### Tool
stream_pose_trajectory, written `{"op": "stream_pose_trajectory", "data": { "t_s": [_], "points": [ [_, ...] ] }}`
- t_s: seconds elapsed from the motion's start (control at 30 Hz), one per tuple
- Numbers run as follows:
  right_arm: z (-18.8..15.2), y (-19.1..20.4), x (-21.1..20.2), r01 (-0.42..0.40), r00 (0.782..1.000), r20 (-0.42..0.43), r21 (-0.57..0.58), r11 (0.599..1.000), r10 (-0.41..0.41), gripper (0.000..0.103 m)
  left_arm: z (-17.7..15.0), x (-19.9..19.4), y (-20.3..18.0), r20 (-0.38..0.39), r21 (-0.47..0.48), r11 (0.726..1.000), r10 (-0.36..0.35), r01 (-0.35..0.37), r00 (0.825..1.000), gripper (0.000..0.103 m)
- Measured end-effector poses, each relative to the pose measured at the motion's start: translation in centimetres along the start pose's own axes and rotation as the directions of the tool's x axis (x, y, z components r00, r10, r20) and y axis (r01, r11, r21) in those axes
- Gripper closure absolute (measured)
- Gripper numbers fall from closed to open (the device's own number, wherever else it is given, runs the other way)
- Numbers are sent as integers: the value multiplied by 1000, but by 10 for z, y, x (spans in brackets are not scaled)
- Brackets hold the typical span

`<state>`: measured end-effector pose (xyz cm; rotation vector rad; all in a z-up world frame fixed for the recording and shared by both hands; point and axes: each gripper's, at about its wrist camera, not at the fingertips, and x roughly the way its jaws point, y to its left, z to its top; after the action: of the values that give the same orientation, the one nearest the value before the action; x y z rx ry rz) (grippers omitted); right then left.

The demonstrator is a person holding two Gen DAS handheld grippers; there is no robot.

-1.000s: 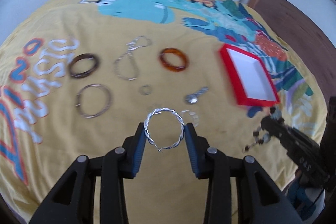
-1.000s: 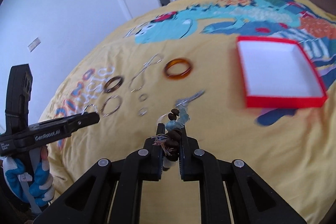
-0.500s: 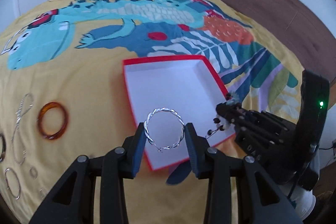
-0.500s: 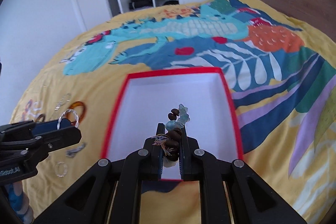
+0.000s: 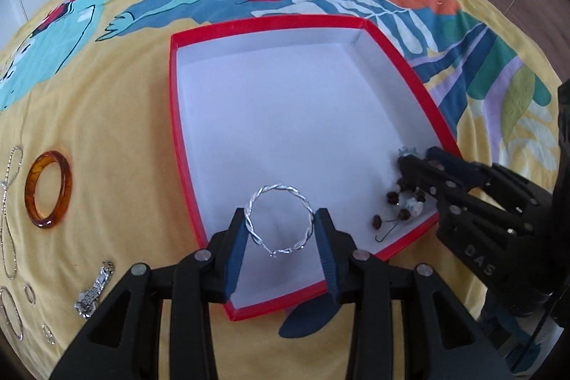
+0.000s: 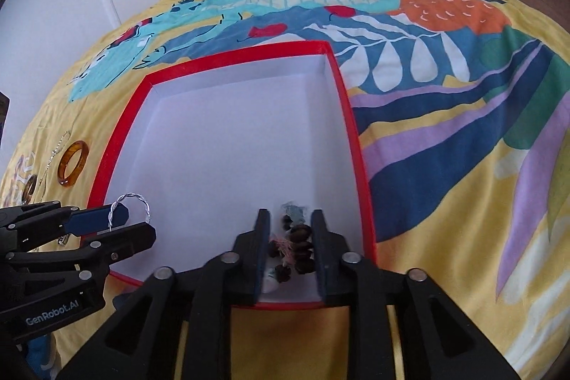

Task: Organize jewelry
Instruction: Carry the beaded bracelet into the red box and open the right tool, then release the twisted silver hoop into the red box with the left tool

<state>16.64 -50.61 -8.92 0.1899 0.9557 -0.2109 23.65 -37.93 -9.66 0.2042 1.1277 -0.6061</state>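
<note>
A red box (image 5: 178,116) with a white inside lies on the yellow bedspread; it also shows in the right wrist view (image 6: 351,116). My left gripper (image 5: 279,223) is shut on a twisted silver bangle (image 5: 279,193) and holds it over the box's near left part. My right gripper (image 6: 290,227) is open over the box's near right corner. A brown bead bracelet (image 6: 295,241) lies between its fingers on the box floor, also seen in the left wrist view (image 5: 399,202).
An amber bangle (image 5: 48,187), a silver chain (image 5: 9,202), a watch-like silver piece (image 5: 92,291) and small rings (image 5: 28,292) lie on the bedspread left of the box. A wardrobe stands behind the bed.
Both grippers moved forward and down over the box. The right gripper opened and the bead bracelet dropped onto the box floor. The left still holds the silver bangle.
</note>
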Motion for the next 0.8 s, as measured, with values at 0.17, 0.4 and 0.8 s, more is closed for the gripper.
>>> {"op": "stream_pose_trajectory", "data": {
  "t_s": [0.17,0.4,0.8],
  "points": [
    [3,0,-31,13,999,44,-3,1000,-12,53,1,-25,2,47,-13,1000,-20,20,999,67],
    [1,12,-83,13,995,103,2,1000,-13,51,-10,-84,8,127,-26,998,-44,48,991,67],
    [-44,97,-153,-103,984,141,-75,992,113,49,-89,-170,83,158,-53,994,101,-94,982,60]
  ]
}}
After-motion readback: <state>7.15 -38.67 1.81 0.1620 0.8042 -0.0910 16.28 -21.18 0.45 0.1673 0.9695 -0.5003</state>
